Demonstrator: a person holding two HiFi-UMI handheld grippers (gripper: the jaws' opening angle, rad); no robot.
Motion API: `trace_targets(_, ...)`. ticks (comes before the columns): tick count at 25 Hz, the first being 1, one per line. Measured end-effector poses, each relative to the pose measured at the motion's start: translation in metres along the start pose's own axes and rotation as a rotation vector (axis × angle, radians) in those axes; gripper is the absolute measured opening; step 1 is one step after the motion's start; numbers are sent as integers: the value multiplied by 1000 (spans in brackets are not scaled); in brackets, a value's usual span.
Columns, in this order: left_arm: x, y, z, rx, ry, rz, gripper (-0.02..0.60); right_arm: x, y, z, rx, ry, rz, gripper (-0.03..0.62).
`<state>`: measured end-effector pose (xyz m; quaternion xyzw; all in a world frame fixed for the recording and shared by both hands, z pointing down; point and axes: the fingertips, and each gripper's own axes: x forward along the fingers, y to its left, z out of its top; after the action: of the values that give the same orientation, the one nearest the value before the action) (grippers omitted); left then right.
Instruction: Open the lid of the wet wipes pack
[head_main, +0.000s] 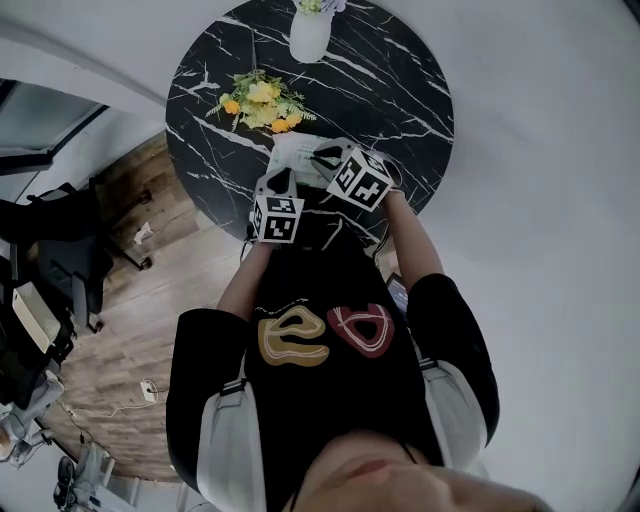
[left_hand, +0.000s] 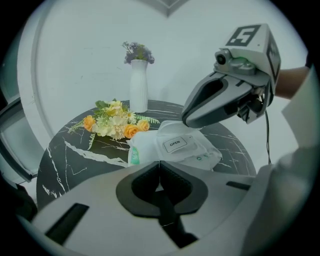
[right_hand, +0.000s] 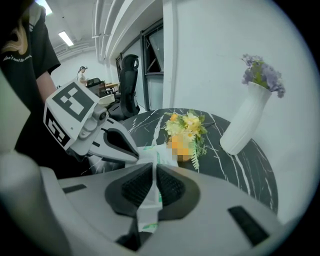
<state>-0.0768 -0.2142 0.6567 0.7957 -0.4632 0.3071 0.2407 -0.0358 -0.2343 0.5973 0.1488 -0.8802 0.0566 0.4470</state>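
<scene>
Right gripper: fingers clenched on a strip of white film with green print. From the left gripper view I read that strip as the edge of the wet wipes pack, not the lid.

Left gripper: fingers pressed together, tips right at the pack's near edge. Can't tell if they nip any film.

Progress:
- Pack lies on the black marble table, near its front edge, just in front of the flowers. The vase stands well behind.
- Lid, the sticker marked OPEN, lies flat on top of the pack. Not peeled.
- So 1 grip on the pack is made, and the opening itself is all still to do. My guess: 1 gripper has to hold the pack down while the other goes for the sticker's tab.

Pose: both forearms reach over the table's front edge and both grippers slant down at the pack. Left sits at the pack's near side. Right sits further in and comes over the pack's far right end.
</scene>
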Motion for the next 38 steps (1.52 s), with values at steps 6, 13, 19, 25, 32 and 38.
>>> trace_targets(6,0,0,-1,-3,6,-2,18,-3,-15,3,34,-25,-39,25)
trace_targets(13,0,0,-1,-7,8,-13,18,-1,-34,3,113,-55,-85,20)
trace_targets(19,0,0,0,-2,8,-17,18,3,-48,2,164,-78,-92,21)
trace_targets(25,0,-1,0,50,15,-21,18,9,-64,-4,222,-86,-119,31)
trace_targets(32,1,0,0,22,9,-45,18,21,-81,-10,320,-110,-105,52)
trace_targets(38,1,0,0,40,5,-57,18,33,-90,-18,379,-102,-92,61)
